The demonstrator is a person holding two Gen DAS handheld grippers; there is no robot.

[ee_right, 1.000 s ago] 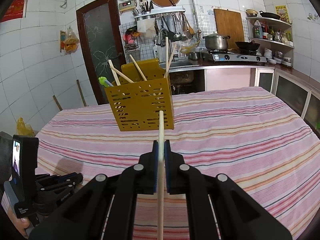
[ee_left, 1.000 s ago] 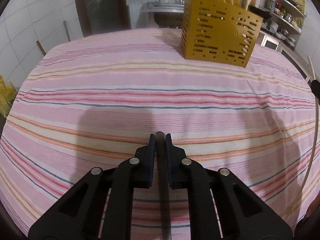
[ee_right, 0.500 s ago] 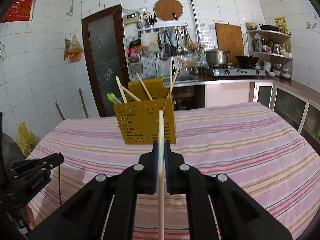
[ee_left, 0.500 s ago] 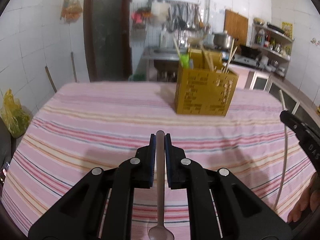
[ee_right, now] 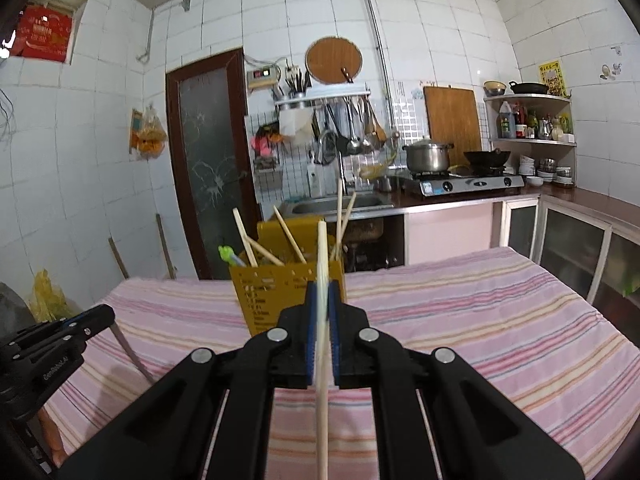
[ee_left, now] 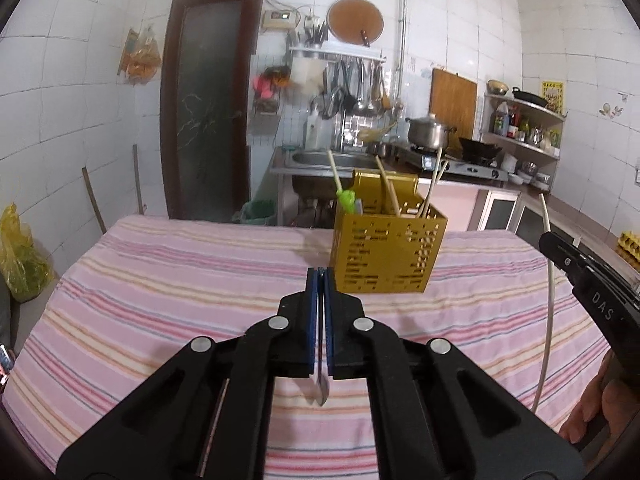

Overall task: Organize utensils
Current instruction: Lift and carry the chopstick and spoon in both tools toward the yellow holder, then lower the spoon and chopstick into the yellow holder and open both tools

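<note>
A yellow perforated utensil holder (ee_left: 384, 256) (ee_right: 272, 300) stands at the far side of the striped table, with several chopsticks and a green-handled item in it. My left gripper (ee_left: 320, 274) is above the table in front of the holder, its jaws closing on a metal spoon (ee_left: 320, 392) that hangs down between the pads. The right wrist view shows this gripper (ee_right: 96, 316) at the left with the spoon (ee_right: 132, 354) below it. My right gripper (ee_right: 322, 292) is shut on a pale wooden chopstick (ee_right: 322, 248) that points up toward the holder. Seen from the left wrist, it (ee_left: 560, 252) is at the right edge with the chopstick (ee_left: 550, 300).
A pink striped cloth (ee_left: 160, 280) covers the table. Behind it run a sink (ee_right: 336, 204), a stove with a pot (ee_right: 426, 156) and shelves. A dark door (ee_left: 208, 112) and a yellow bag (ee_left: 20, 256) are at the left. A hand (ee_left: 592, 412) holds the right tool.
Both grippers have risen and tipped up, so the holder and kitchen wall sit lower in view. The spoon now hangs edge-on under the left pads. The chopstick stays gripped.
</note>
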